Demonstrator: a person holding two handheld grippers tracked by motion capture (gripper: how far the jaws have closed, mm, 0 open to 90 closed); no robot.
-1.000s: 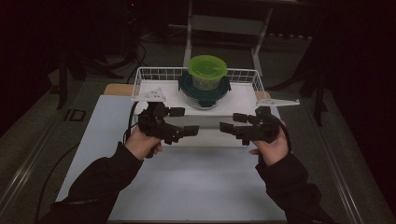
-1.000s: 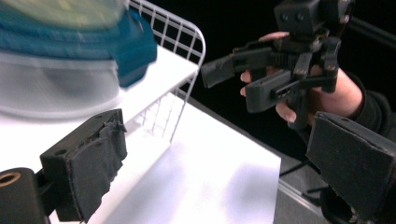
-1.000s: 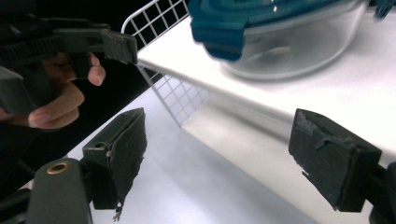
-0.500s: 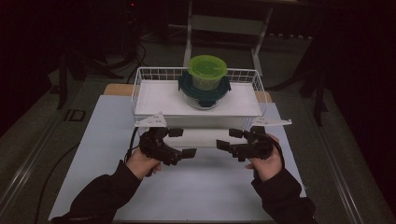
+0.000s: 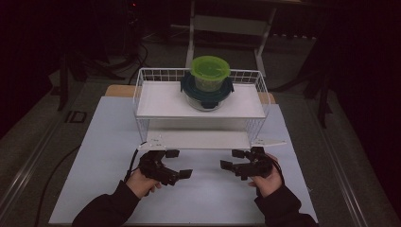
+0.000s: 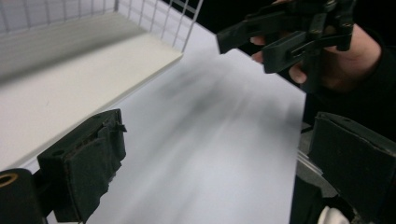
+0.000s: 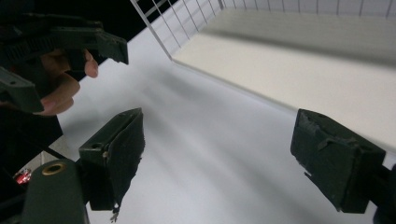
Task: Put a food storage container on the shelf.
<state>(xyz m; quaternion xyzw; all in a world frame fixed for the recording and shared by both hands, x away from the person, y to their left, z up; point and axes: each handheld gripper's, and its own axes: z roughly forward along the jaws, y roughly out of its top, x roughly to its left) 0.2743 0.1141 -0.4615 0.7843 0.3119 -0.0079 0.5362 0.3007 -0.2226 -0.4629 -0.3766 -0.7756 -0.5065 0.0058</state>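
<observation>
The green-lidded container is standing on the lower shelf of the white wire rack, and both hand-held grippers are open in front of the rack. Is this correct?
Not quite. In the high view the green-lidded container stands on the upper shelf of the white wire rack, stacked on a dark-lidded container, not on the lower shelf. The rest holds: the left hand-held gripper and the right hand-held gripper are both open in front of the rack.

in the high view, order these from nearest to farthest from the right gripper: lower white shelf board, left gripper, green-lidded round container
1. Lower white shelf board of the wire rack: just ahead of the right gripper, its near edge close by.
2. Left gripper: across the white mat, level with it.
3. Green-lidded round container: up on the top shelf, toward the back.
</observation>
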